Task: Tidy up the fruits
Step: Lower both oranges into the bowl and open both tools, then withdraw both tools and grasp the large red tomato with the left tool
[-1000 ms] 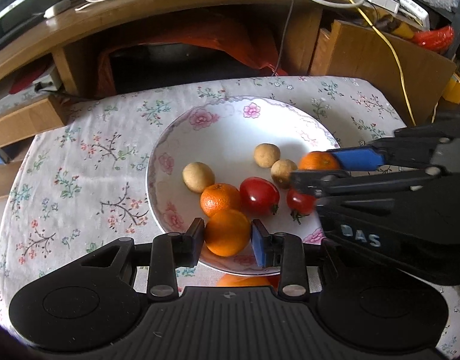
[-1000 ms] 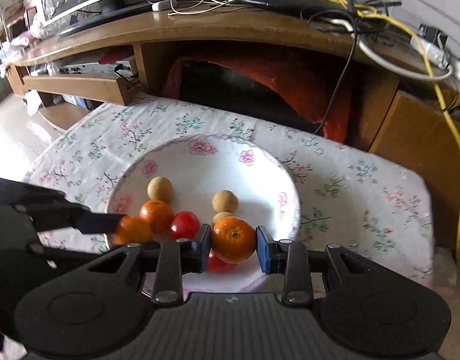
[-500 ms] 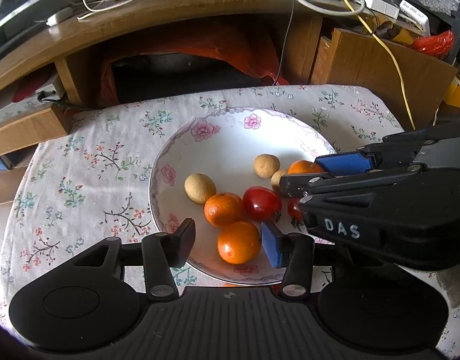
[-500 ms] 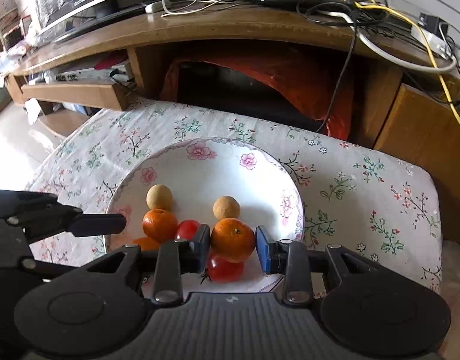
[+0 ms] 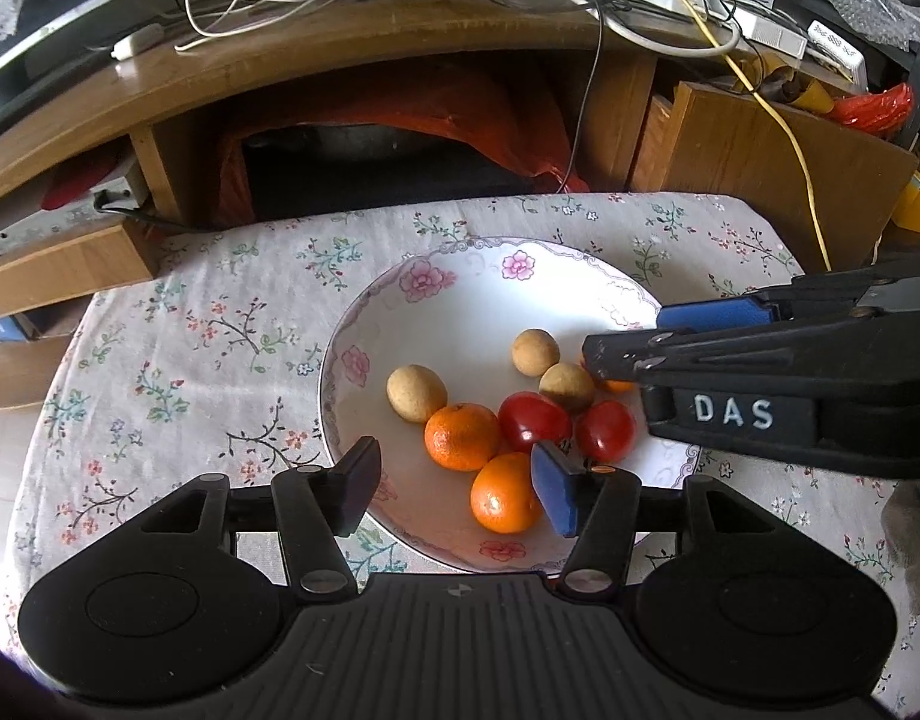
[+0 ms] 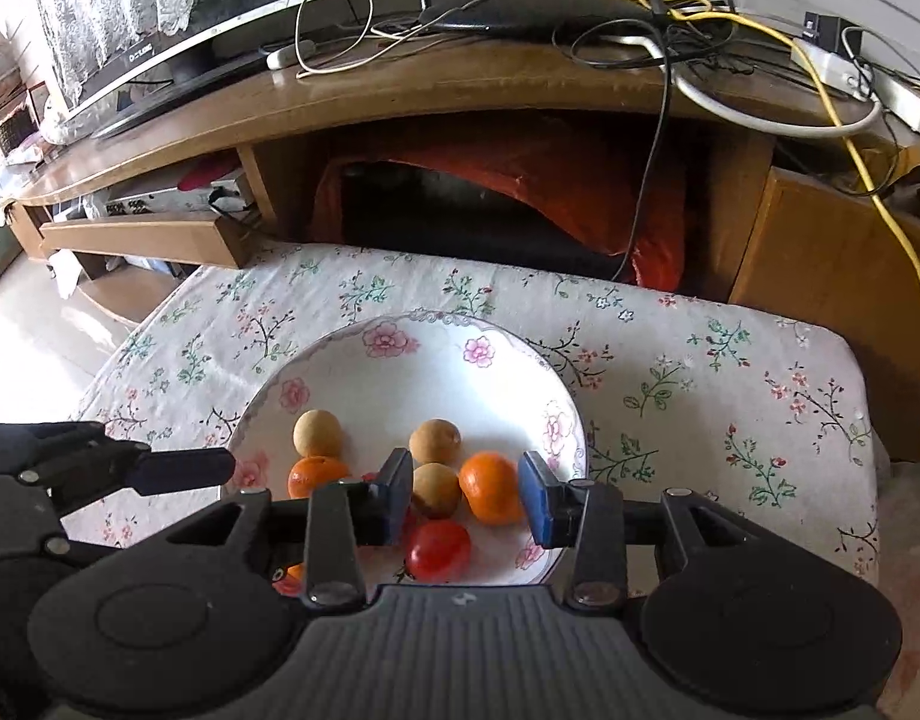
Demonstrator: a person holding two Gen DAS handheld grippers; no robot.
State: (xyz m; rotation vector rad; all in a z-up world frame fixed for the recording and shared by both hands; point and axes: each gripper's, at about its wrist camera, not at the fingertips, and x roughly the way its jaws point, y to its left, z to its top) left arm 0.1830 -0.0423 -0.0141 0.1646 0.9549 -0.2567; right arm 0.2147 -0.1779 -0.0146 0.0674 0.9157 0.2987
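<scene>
A white floral bowl (image 5: 460,300) (image 6: 400,372) on the flowered tablecloth holds oranges, red tomatoes and tan round fruits. My left gripper (image 5: 454,489) is open above the bowl's near rim; an orange (image 5: 505,501) lies free in the bowl beside its right finger, next to another orange (image 5: 460,437) and a tomato (image 5: 532,420). My right gripper (image 6: 466,495) is open too, with an orange (image 6: 490,487) and a tan fruit (image 6: 435,489) lying in the bowl between its fingers. A tomato (image 6: 439,549) sits just below them.
A wooden TV stand (image 6: 460,96) with many cables rises right behind the small table. An orange plastic bag (image 5: 460,114) fills its opening. Bare tablecloth (image 6: 730,396) shows right of the bowl and tablecloth (image 5: 178,360) left of it.
Both grippers opened and let go of their oranges, which now rest in the bowl. Both grippers have pulled up and back from the bowl.
</scene>
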